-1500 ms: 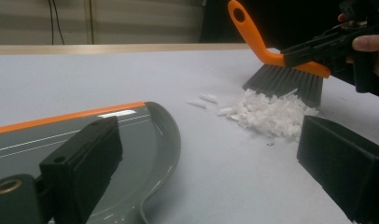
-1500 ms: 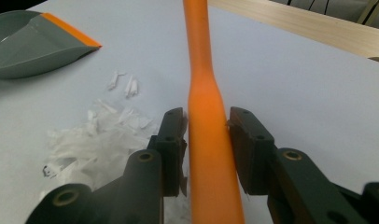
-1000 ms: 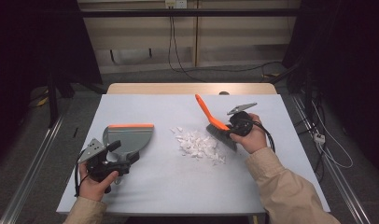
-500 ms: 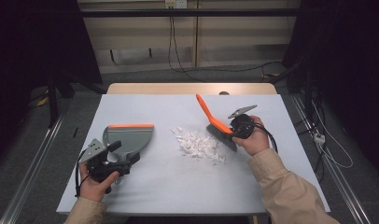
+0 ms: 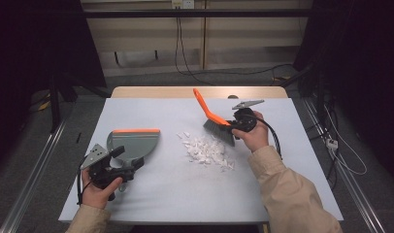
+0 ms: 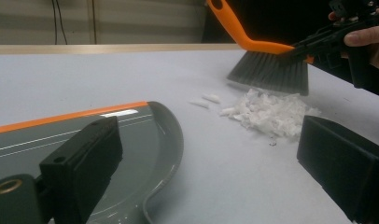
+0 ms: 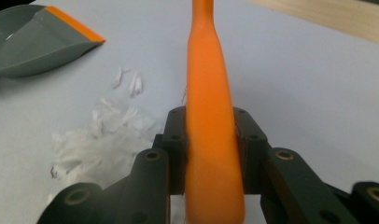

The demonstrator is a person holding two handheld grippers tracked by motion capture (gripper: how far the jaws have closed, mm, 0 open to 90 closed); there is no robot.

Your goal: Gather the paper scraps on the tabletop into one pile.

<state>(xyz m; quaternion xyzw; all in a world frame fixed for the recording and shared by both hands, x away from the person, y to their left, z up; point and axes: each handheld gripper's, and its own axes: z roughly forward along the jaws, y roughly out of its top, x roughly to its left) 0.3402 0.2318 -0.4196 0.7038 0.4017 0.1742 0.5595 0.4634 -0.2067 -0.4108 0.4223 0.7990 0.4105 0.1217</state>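
Note:
A grey dustpan [image 5: 132, 145] with an orange lip lies on the table's left half. My left gripper [image 5: 128, 159] sits at its near rim. In the left gripper view its jaws stand wide apart [image 6: 211, 158], one over the dustpan [image 6: 131, 130], and press on nothing. A pile of white scraps [image 5: 207, 149] lies mid-table. My right gripper [image 5: 230, 125] is shut on the orange handle of a hand brush [image 5: 212, 114], whose grey bristles rest at the pile's far right edge. In the right gripper view the handle [image 7: 208, 93] runs up between the jaws [image 7: 210, 140].
The table [image 5: 185, 194] is covered with a pale sheet, with a wooden strip along its far edge. Cables run on the floor behind and to the right. A few loose scraps [image 6: 204, 100] lie between the pile and the dustpan.
The right hand has shifted the brush a little toward the far left, so the bristles now stand at the pile's far edge. The left hand and the dustpan have kept still.

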